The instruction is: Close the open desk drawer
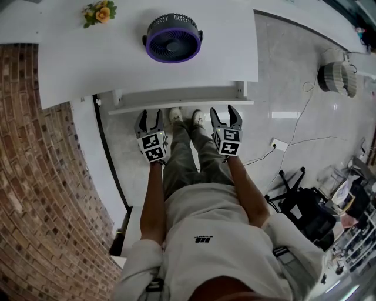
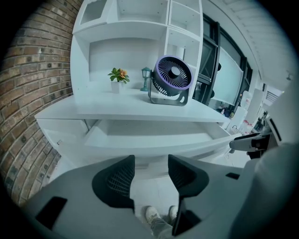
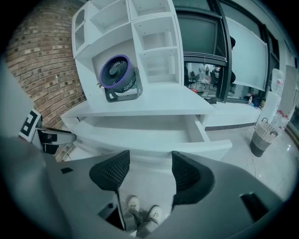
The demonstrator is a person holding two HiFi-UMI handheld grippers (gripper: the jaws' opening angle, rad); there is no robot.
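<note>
Our left hand-held gripper (image 1: pixel 150 116) and right hand-held gripper (image 1: pixel 224 111) hover with jaws apart, empty, just short of the open drawer (image 1: pixel 182 106), which juts from under the white surface (image 1: pixel 76 64). It looks rigid, probably light on its runners; we would push flat against its front edge, both sides evenly.

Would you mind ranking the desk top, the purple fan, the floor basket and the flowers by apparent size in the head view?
1. desk top
2. purple fan
3. floor basket
4. flowers, only slightly smaller than the basket. The basket stands farther from the camera, so that pair's order is unsure.
</note>
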